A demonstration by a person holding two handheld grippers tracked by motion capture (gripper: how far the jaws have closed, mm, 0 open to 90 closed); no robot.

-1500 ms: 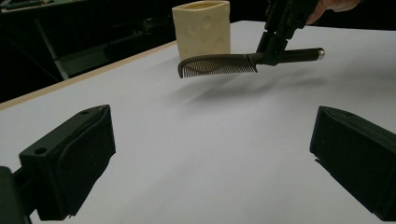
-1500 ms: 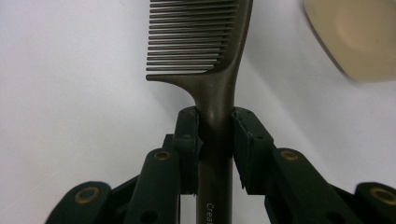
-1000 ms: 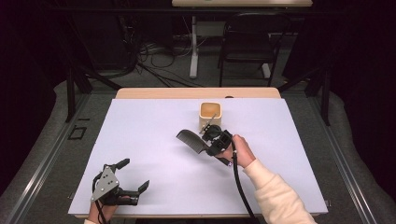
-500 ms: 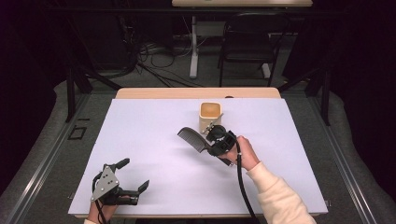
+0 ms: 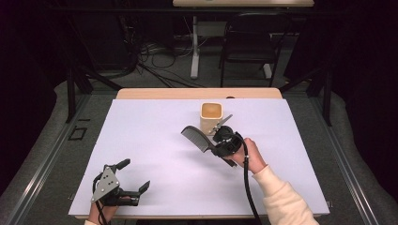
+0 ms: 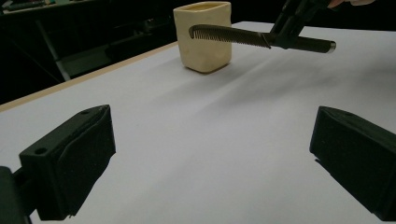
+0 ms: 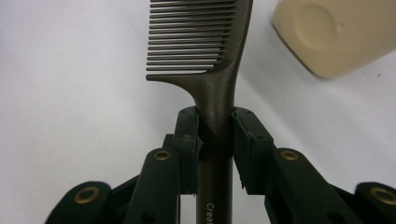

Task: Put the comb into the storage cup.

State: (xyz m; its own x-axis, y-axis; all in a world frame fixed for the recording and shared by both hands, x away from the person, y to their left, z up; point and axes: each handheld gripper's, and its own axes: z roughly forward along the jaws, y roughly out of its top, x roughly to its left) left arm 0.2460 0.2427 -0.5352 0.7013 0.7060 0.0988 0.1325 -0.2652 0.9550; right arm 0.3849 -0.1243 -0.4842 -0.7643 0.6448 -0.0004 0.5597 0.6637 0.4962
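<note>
Comb point(image 7: 205, 51) tip and cup point(image 7: 336, 32) cut off.

One comb point(image 5: 196, 139), one cup point(image 5: 210, 117)

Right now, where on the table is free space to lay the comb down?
The white sheet is bare between the left gripper and the cup, also right of the cup. It is crowded where the right gripper holds the comb.

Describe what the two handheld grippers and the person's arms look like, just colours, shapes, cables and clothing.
Both grippers are black with two blocky jaws. The left gripper carries a grey three-cornered plate on top. The right gripper has brass-coloured rivets on its linkage and trails a black cable. The right arm wears a cream sleeve.
</note>
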